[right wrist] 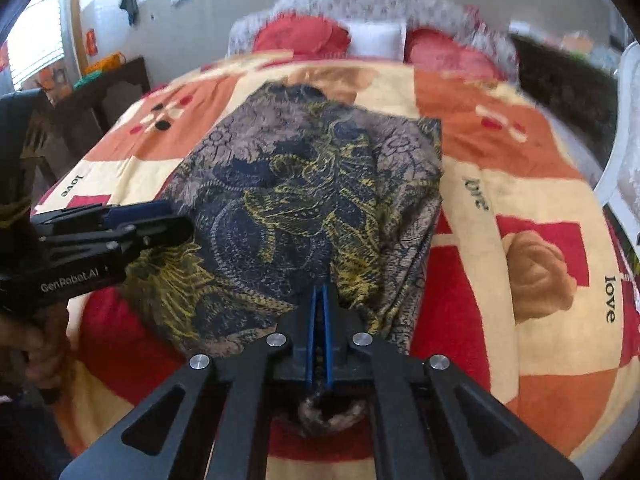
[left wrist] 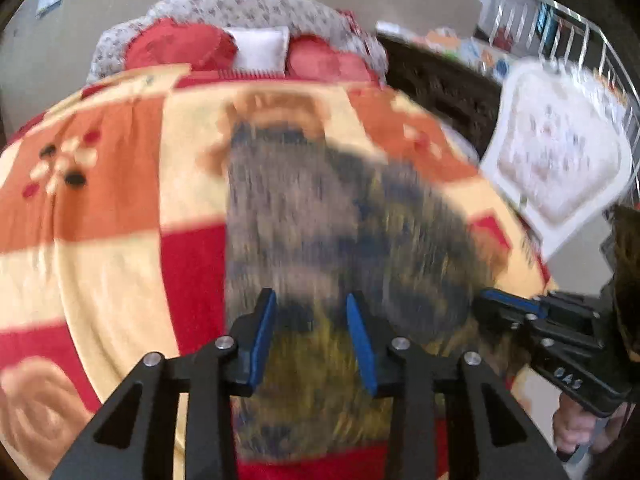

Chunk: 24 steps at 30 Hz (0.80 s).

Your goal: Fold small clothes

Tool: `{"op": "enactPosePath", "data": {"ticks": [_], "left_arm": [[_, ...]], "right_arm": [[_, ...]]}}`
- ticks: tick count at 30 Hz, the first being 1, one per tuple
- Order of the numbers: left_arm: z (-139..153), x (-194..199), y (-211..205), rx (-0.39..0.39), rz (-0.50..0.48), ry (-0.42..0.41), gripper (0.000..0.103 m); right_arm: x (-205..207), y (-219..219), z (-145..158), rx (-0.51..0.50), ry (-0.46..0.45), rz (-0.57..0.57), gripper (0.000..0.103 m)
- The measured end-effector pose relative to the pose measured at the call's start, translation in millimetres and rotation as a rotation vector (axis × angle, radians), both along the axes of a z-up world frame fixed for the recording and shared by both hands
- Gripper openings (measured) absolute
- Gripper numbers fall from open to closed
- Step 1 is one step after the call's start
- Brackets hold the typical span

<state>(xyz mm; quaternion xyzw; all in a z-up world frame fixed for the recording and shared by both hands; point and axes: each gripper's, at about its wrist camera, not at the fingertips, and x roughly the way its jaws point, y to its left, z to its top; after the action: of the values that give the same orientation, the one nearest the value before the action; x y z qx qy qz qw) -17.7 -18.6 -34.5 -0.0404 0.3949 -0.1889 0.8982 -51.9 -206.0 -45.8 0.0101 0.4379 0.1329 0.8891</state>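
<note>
Fold under way: right claw (right wrist: 319, 300) pinching near edge of patterned garment (right wrist: 304, 184) on bed (right wrist: 520, 208); left claw (left wrist: 312, 320) spread, empty. Next: carry pinched edge across, lay flat.

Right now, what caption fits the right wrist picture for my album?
Right gripper pinches the patterned cloth on the checked blanket.

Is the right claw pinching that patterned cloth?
Yes: the right claw has its blue pads closed on an edge of the patterned cloth, with fabric bunched between and behind them.
</note>
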Motion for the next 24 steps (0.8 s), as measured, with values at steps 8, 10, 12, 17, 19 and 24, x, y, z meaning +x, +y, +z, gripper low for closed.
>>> {"op": "enactPosePath", "data": {"ticks": [8, 10, 12, 17, 19, 24], "left_arm": [[32.8, 127.0, -38.9, -0.034, 0.142, 0.057, 0.064], [20.9, 151.3, -42.8, -0.027, 0.236, 0.080, 0.064], [2.5, 167.8, -45.8, -0.022, 0.272, 0.114, 0.064], [-43.6, 167.9, -51.5, 0.008, 0.208, 0.066, 0.079], [-43.2, 169.6, -52.5, -0.006, 0.196, 0.066, 0.088], [-45.7, 175.9, -62.7, 0.026, 0.164, 0.076, 0.097]], "right_arm": [[94.9, -11.7, 56.7, 0.041, -0.009, -0.376, 0.030], [128.8, -8.5, 44.4, 0.048, 0.050, -0.457, 0.030], [148.7, -2.4, 32.6, 0.034, 0.069, -0.488, 0.030], [188.5, -11.1, -34.7, -0.026, 0.116, -0.431, 0.034], [185.1, -26.9, -37.1, 0.095, 0.097, -0.456, 0.036], [186.3, -24.0, -39.5, 0.087, 0.079, -0.462, 0.037]]}}
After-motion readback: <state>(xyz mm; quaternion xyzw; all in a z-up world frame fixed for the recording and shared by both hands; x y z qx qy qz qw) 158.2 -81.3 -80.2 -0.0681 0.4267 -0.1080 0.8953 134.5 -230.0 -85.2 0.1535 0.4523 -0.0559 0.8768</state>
